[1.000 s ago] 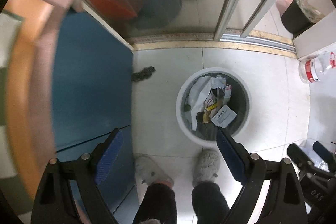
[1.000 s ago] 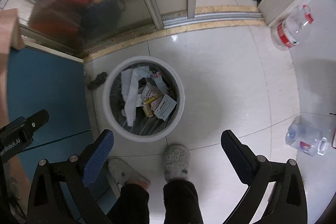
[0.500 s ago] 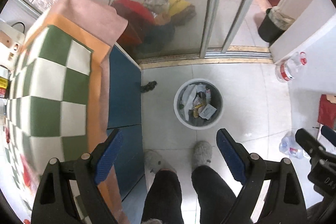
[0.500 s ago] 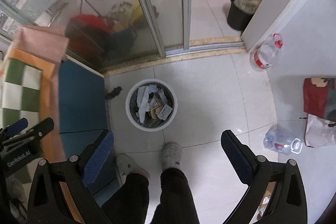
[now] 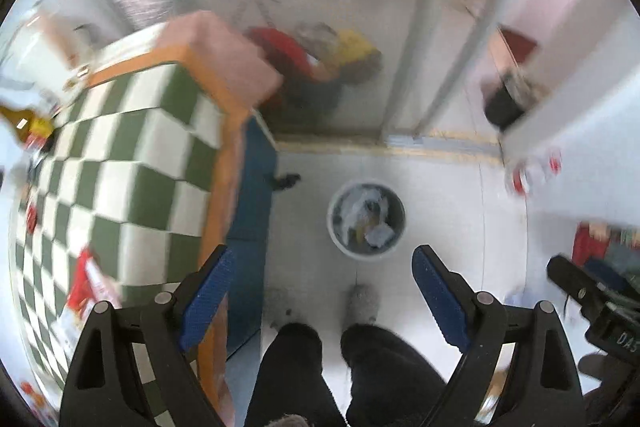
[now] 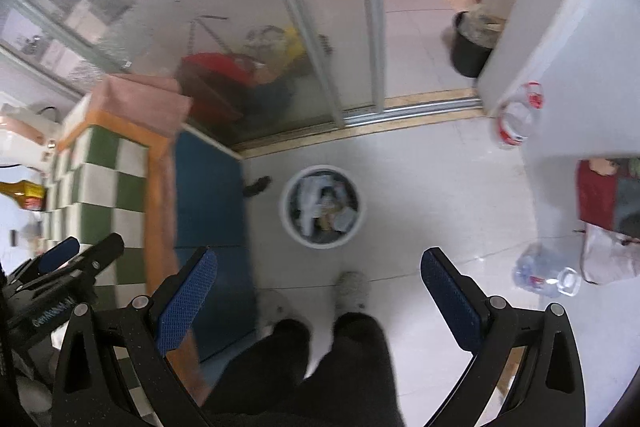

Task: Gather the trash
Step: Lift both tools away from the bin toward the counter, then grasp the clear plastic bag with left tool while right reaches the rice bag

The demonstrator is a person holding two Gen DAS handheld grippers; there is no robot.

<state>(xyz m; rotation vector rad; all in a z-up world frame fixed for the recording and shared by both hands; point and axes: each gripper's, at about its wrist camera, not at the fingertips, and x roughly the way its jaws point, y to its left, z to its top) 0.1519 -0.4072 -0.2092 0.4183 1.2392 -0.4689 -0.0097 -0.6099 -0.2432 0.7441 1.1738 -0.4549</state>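
**Trash bin sits full on the floor, both grippers empty**

Trash is what I am after, and I have none in my jaws. My left gripper [image 5: 322, 301] has its blue pads wide apart with nothing between them. My right gripper [image 6: 318, 301] is the same, wide apart and empty.

Past the jaws I see my own legs and slippers. Just beyond my feet stands the white trash bin [image 6: 285, 223] on the pale floor, already holding paper and wrappers. It stands upright with its round mouth facing up at me, so its long axis runs up and down.

To my left is the table with the green checked cloth [image 5: 132, 163]. Something red and white [image 5: 90, 285] lies on it, too blurry to name.

I think the next job is finding more trash there. I should move slowly, let the view clear, and close gently on one piece.
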